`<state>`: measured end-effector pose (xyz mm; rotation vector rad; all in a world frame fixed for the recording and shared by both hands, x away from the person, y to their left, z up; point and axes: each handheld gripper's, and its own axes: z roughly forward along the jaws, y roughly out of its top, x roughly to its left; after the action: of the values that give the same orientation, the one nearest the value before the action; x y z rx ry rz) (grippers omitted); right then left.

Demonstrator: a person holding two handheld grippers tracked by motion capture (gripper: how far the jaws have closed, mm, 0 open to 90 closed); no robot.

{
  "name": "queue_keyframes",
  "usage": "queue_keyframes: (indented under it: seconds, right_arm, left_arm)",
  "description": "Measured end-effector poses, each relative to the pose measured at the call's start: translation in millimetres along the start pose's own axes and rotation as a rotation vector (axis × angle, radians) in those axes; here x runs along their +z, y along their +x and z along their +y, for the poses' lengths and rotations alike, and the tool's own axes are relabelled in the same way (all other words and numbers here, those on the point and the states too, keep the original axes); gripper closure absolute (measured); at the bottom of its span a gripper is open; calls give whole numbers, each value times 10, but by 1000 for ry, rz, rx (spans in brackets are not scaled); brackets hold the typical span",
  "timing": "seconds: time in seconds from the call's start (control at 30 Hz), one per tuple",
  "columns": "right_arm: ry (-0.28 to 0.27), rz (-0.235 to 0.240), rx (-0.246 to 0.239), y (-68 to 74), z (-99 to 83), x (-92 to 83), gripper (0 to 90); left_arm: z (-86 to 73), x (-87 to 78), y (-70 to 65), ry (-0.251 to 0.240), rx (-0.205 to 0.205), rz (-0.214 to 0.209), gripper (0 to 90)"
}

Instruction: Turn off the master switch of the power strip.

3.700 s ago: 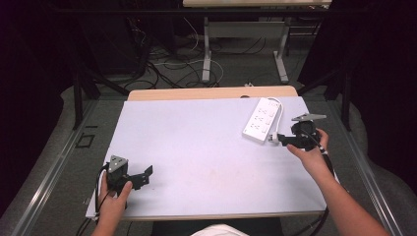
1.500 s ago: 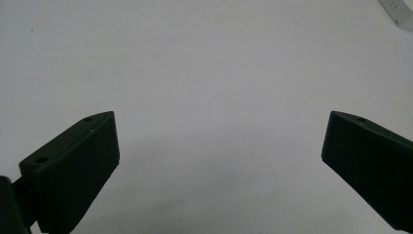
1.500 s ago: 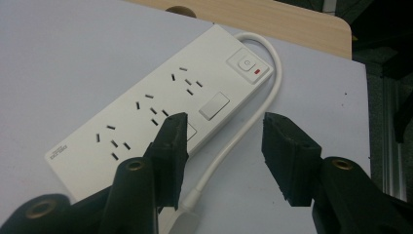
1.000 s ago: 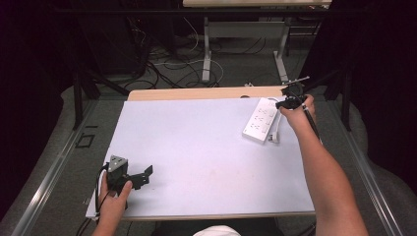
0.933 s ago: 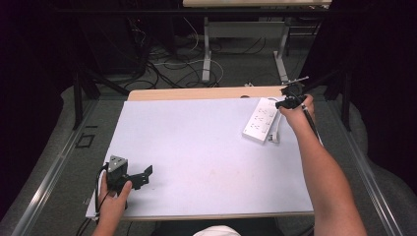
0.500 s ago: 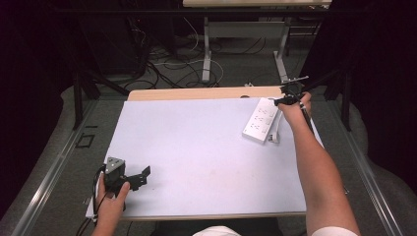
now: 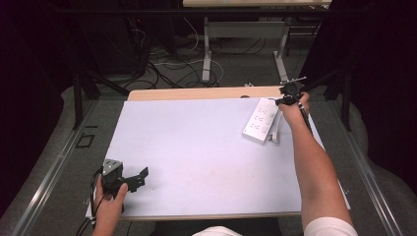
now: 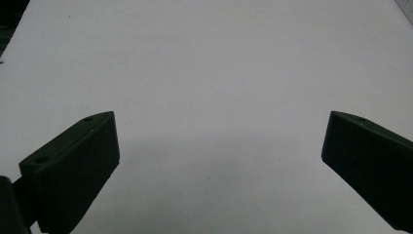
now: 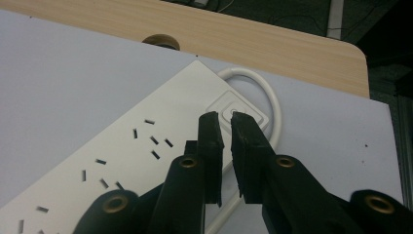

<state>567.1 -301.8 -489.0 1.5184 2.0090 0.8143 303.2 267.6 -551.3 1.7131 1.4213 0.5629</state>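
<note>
Though nearly shut, right hand-held gripper empty.

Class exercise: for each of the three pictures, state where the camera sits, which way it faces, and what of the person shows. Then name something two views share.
High view: above the person's side, facing forward and down on the table; both forearms, left claw, right claw.
Left gripper view: on the left claw, along wide-open jaws over the bare white tabletop.
Right gripper view: on the right claw, jaws nearly shut, just closing, above the power strip's switch.
Shared: the power strip in the high and right gripper views.
</note>
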Motion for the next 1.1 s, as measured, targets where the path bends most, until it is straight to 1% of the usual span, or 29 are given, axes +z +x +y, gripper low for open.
queue_keyframes:
  seconds: [0.07, 0.23, 0.3, 0.33, 0.37, 0.43, 0.63, 0.77, 0.83, 0.97, 1.1]
  right_arm:
    - [1, 0, -9, -1, -4, 35, 827]
    - [12, 22, -21, -12, -14, 134, 869]
    - [21, 15, -35, -23, -25, 172, 890]
    - [21, 19, -22, -20, -30, 191, 897]
    - [23, 22, -22, -23, -34, 207, 899]
    - [16, 14, -27, -21, -34, 230, 900]
    - [-12, 14, -37, -31, -25, 278, 900]
    - [0, 5, -63, -37, -37, 313, 900]
    - [-6, 2, -71, -46, -36, 326, 900]
    - [-12, 1, -82, -56, -38, 357, 900]
    - [-15, 7, -82, -58, -46, 391, 900]
  left_arm:
    - [-3, 8, 4, 3, -2, 0, 4]
    - [-6, 8, 4, 8, -8, 5, 4]
    - [-9, 4, 5, 4, -9, 5, 4]
    - [-10, 3, 7, 4, -8, 6, 4]
    - [-10, 4, 9, 2, -8, 8, 4]
    - [-9, 0, 10, 3, -8, 9, 4]
    - [-14, -17, 1, 7, -18, 18, 4]
    - [-17, -18, 10, 1, -19, 24, 4]
    - [-21, -20, 9, 2, -21, 24, 4]
    - [-23, -32, 20, 5, -19, 26, 4]
    - [-28, -36, 22, -3, -34, 31, 4]
